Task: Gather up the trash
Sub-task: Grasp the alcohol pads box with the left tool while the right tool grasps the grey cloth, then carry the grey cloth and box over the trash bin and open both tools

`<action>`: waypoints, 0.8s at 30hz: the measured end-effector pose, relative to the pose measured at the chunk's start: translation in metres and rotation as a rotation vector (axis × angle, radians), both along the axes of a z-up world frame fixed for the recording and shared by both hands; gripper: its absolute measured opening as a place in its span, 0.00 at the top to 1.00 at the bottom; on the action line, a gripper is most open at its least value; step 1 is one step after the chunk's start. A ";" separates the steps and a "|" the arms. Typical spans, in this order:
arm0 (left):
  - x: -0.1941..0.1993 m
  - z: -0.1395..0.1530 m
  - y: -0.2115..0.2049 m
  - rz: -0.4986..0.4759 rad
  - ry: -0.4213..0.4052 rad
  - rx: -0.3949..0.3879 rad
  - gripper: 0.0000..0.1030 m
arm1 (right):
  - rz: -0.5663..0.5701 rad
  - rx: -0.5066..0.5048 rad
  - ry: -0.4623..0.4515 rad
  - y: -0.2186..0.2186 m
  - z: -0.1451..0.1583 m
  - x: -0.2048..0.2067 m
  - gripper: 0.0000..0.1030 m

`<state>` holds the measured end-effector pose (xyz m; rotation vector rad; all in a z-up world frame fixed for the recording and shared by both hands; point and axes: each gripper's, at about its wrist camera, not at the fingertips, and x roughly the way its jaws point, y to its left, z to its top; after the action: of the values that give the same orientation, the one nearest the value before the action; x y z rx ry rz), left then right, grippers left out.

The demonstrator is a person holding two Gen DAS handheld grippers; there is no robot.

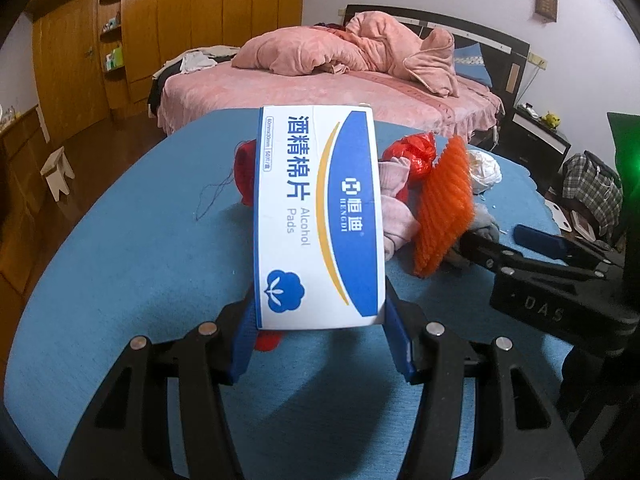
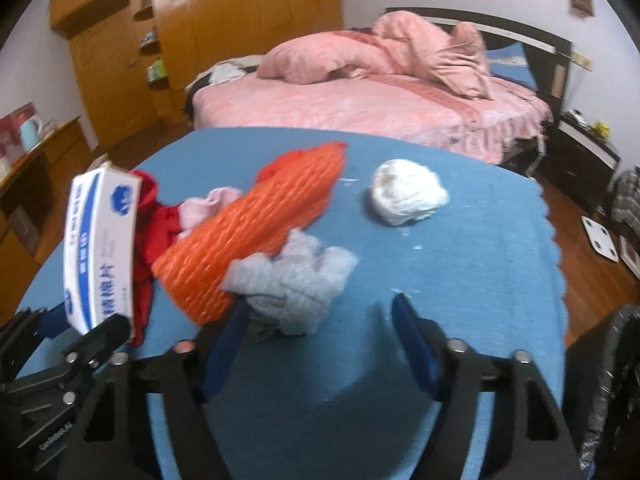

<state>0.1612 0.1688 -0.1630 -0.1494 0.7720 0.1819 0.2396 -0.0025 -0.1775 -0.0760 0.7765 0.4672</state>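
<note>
Above the blue cloth-covered desk (image 2: 480, 216), the left claw (image 1: 320, 320) clamped a glossy cardboard alcohol-pad box (image 1: 318, 216); the right claw (image 2: 320, 332) gaped around a crumpled grey rag (image 2: 296, 280) beside ribbed orange foam netting (image 2: 256, 232), open cloth stretching toward the scalloped right edge

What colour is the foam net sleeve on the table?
Orange, with a ribbed mesh pattern; the foam net sleeve shows best from the right wrist.

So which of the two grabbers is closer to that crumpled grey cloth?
Right. The right gripper has the grey cloth just at its fingertips, jaws apart and holding nothing. The left gripper sits further off, clamped on the alcohol pads box.
</note>
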 end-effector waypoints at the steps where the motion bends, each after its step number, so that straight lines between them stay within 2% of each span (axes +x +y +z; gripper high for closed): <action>1: 0.000 0.000 -0.001 -0.001 0.002 0.002 0.48 | 0.035 0.005 0.004 0.004 -0.001 -0.002 0.54; 3: 0.001 0.000 -0.002 -0.003 0.003 0.005 0.48 | 0.067 -0.002 -0.002 0.010 0.000 -0.004 0.62; 6: 0.003 -0.001 0.001 -0.003 0.006 0.003 0.48 | 0.069 -0.006 -0.013 0.011 0.000 -0.008 0.64; 24: -0.003 0.001 0.001 -0.005 -0.017 0.014 0.48 | -0.015 0.051 -0.004 -0.025 0.007 -0.033 0.65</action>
<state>0.1578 0.1702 -0.1623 -0.1357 0.7544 0.1816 0.2070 -0.0274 -0.1707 -0.0233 0.7607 0.4727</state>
